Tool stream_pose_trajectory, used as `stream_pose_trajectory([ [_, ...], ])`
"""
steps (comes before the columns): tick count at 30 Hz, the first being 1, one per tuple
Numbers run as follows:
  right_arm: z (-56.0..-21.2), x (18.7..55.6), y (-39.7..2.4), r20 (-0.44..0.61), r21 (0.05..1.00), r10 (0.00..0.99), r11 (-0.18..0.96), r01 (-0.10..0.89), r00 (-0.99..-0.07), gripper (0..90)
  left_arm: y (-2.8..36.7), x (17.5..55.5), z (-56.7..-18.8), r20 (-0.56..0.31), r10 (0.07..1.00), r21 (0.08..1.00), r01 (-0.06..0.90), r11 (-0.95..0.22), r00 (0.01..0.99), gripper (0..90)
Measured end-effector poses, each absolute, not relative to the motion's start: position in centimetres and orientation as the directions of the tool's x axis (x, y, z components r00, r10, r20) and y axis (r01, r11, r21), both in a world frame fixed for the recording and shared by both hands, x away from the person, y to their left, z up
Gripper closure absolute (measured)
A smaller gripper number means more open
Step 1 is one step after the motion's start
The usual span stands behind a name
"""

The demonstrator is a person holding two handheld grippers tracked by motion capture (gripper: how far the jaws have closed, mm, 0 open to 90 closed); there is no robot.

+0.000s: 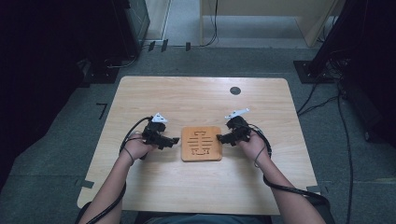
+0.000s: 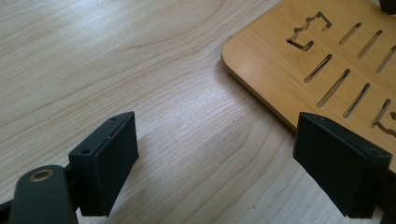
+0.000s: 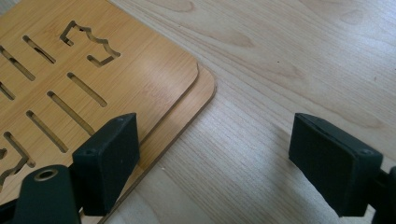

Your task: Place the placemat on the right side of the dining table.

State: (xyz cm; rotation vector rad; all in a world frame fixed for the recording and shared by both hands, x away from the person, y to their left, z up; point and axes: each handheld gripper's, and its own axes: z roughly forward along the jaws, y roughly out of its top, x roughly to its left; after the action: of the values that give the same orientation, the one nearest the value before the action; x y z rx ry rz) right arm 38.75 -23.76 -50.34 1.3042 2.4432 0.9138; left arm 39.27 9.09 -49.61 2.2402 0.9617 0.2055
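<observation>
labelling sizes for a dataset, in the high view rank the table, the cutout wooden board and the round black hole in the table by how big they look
1. table
2. cutout wooden board
3. round black hole

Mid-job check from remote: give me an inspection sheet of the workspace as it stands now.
Surface: light wooden table, round grommet hole near far edge.
Job's things: slotted wooden board at centre; right gripper view shows two stacked layers, slightly offset.
Clutter: nothing seen.
Grippers: left claw open beside the board's left edge; right claw open at its right edge; neither is gripping it.
Cables: one trails from each claw along the forearms.
Surroundings: grey floor, dark equipment and loose wires beyond the table.
</observation>
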Motion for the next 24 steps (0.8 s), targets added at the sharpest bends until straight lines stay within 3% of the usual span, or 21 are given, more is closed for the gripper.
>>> stream_pose_trajectory([
  [24, -50.5, 38.9, -22.0, 0.092, 0.624, 0.793, 0.426, 0.656, -0.602, 15.8, 9.1, 38.8, -49.2, -0.123, 0.683, 0.653, 0.577, -0.490, 0.720, 14.4],
])
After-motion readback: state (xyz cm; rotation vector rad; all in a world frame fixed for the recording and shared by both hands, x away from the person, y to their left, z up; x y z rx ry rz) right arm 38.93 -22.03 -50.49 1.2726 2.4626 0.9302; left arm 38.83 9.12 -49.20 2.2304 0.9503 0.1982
